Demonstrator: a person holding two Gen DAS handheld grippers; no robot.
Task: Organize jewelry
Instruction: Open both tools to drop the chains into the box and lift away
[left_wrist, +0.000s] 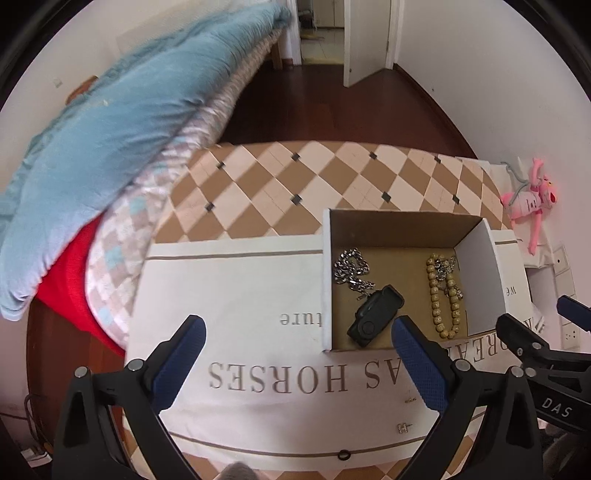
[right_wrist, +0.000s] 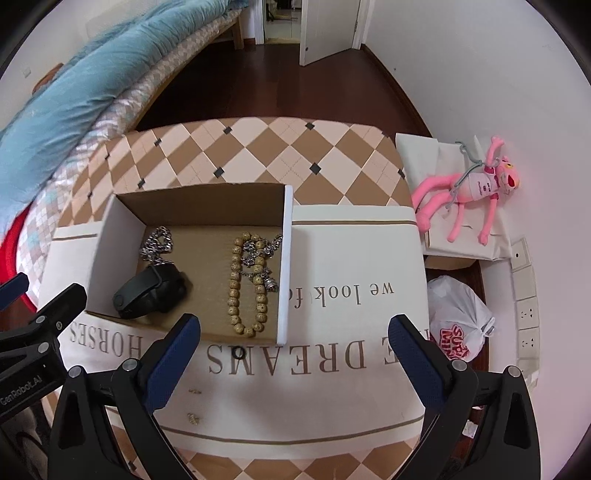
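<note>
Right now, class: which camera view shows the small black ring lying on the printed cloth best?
The right wrist view: the black ring lies clear and fairly central on the cloth, just in front of the box. In the left wrist view the ring sits small near the bottom edge, distorted by the lens.

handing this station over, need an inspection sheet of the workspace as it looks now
surface: checkered tabletop with a lettered white cloth over it
job's things: open cardboard box on the cloth, holding a silver chain, black band and wooden bead strand; a black ring and two small earrings lie loose on the cloth
clutter: pink plush toy, white plastic bag
grippers: left tool and right tool both open, nothing held
cables: nothing seen
surroundings: bed with blue blanket, dark wood floor, open doorway
</note>
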